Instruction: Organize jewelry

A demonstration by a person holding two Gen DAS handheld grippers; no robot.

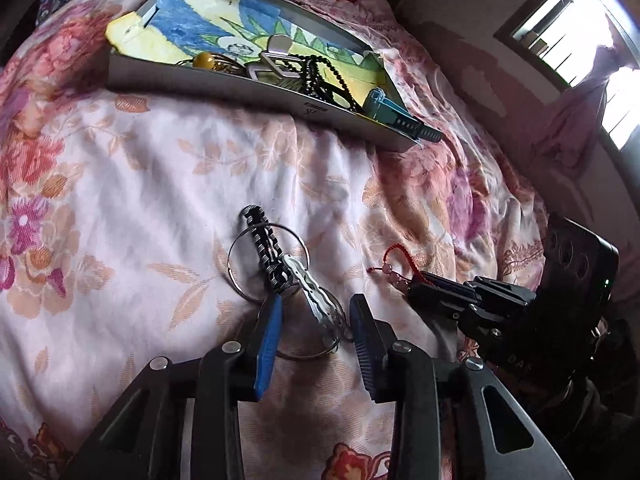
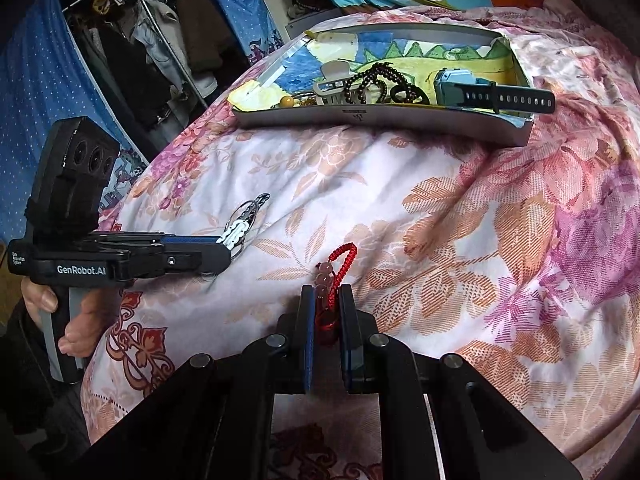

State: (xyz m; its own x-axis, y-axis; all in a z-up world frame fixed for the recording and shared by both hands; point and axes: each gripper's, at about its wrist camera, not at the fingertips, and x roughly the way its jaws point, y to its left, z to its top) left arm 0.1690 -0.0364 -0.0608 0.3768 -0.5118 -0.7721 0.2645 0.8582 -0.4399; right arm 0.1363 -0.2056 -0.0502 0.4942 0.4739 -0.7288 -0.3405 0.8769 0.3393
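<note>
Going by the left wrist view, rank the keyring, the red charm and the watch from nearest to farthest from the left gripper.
1. Keyring: between the open fingers of the left gripper, on the bedspread.
2. Red charm: just to the right, pinched by the right gripper.
3. Watch: far off, at the tray's right end.

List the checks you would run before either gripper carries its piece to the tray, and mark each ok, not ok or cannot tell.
1. Right gripper shut on red cord charm: ok.
2. Left gripper gripping keyring: not ok, pads apart.
3. Keyring between the left fingers: ok.
4. Tray has free space: ok, at its near-left end.
5. Watch fully inside tray: not ok, strap overhangs the rim.
</note>
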